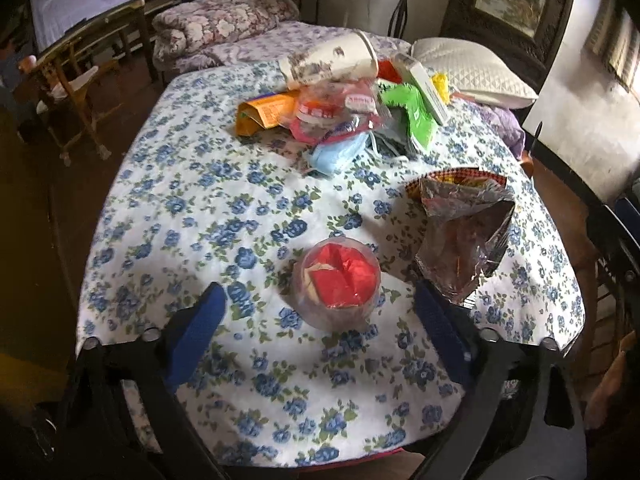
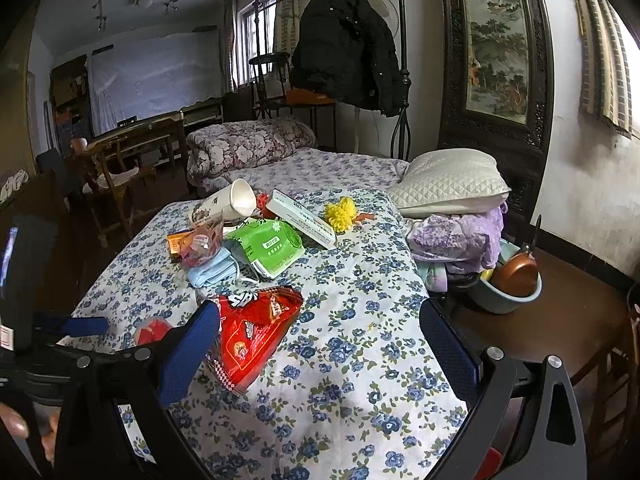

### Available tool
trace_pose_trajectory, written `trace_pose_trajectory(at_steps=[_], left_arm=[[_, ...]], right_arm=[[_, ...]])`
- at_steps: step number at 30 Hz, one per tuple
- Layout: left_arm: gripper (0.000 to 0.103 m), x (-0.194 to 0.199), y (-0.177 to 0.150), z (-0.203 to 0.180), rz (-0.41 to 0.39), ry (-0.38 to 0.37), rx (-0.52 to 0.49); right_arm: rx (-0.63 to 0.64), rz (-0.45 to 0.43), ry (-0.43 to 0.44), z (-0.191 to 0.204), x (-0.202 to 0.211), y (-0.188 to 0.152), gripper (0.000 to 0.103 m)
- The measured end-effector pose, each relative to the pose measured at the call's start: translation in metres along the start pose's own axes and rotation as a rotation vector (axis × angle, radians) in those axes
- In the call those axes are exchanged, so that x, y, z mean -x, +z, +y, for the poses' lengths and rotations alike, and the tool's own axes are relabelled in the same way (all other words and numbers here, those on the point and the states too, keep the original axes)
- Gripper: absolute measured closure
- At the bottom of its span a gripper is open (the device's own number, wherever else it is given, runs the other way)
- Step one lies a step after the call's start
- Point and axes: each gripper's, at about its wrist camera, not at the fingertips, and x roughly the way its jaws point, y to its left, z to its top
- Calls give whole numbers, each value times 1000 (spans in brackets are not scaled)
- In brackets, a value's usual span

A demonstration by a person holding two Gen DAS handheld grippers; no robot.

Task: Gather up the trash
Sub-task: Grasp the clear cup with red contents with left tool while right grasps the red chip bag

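Spreading apart over the floral bedspread [image 1: 224, 216], the left gripper [image 1: 320, 316] has blue fingers [image 1: 200, 332] with a clear plastic cup [image 1: 336, 284] stuffed with red paper standing between them, touched by neither pad. Just beyond its right finger lies an opened snack bag [image 1: 464, 232], silver lining up. Farther ahead sits the trash pile: a blue face mask [image 1: 340, 156], an orange packet [image 1: 260, 114], a green pouch [image 1: 408, 116], a white box [image 1: 424, 84] and a tipped paper cup [image 1: 332, 62].

The right gripper [image 2: 316, 332] is likewise wide open and empty, its left finger [image 2: 192, 344] overlapping the red side of that snack bag [image 2: 256, 332]. Past its fingertips is the same pile, with a yellow pompom [image 2: 340, 212] beside the box. Right of its right finger a basin [image 2: 504, 292] sits off the bed, holding a brown pan [image 2: 516, 272].
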Motion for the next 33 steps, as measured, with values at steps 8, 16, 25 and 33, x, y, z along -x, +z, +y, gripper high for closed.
trace_pose_trajectory(at_steps=[8,16,25,33], left_arm=[[54,-17,8,-5,3,-36,-39],[54,27,27,18,-150,-45,24],[54,25,46,22,-165,-121,39],[54,23,35,35,-160,-87,74]], right_arm=[[14,29,-12,4,-9,-4,6],[8,96,10,7,-30,-14,6],[171,157,37,60,-61,-30,6],[135,140,-36,61,-65,-24,18]])
